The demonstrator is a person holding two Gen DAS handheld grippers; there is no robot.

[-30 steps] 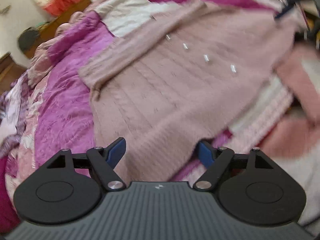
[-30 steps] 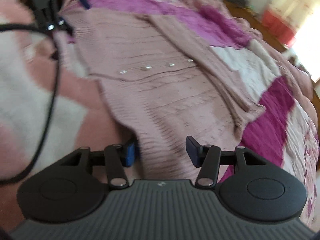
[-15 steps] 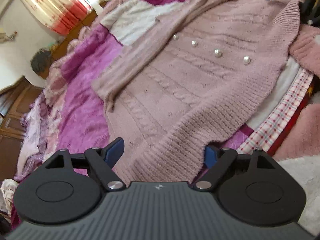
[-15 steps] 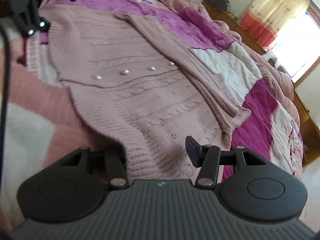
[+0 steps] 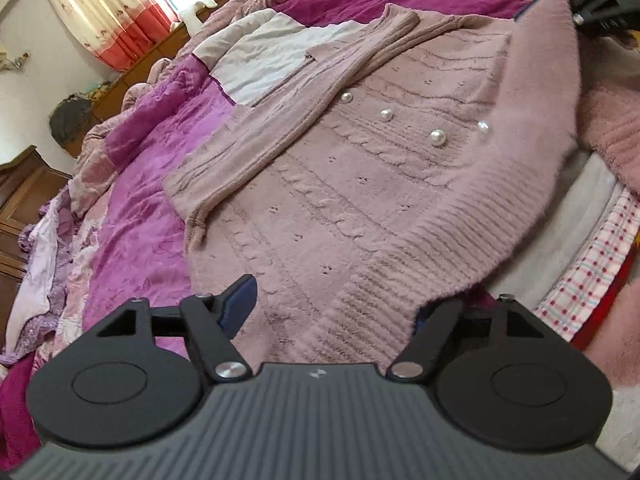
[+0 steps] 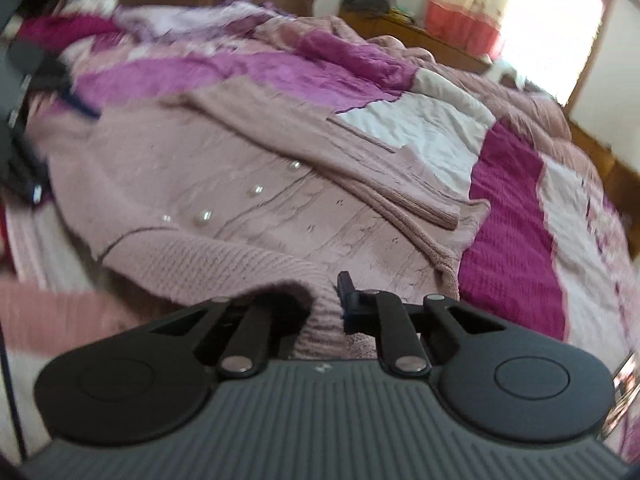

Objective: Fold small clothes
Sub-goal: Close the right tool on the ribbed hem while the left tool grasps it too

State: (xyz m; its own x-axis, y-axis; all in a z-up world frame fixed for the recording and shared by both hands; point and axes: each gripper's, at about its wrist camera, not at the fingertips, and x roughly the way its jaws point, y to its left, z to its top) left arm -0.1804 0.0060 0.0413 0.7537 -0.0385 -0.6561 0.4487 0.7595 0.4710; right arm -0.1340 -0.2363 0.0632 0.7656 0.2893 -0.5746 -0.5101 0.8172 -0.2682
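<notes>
Barely begun: the pink sweater [image 5: 360, 208] lies spread on the bed [image 5: 132, 240], one sleeve [image 5: 288, 120] crossed over. Right claw [image 6: 326, 308] pinches its hem; left claw [image 5: 332, 312], closing, straddles the opposite hem, not yet gripping.

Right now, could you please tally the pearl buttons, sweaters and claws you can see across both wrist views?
Pearl buttons: 4
Pink knit sweater: 1
Claws: 2, the left claw closing around the hem, the right claw shut on the hem
Total: 7
</notes>
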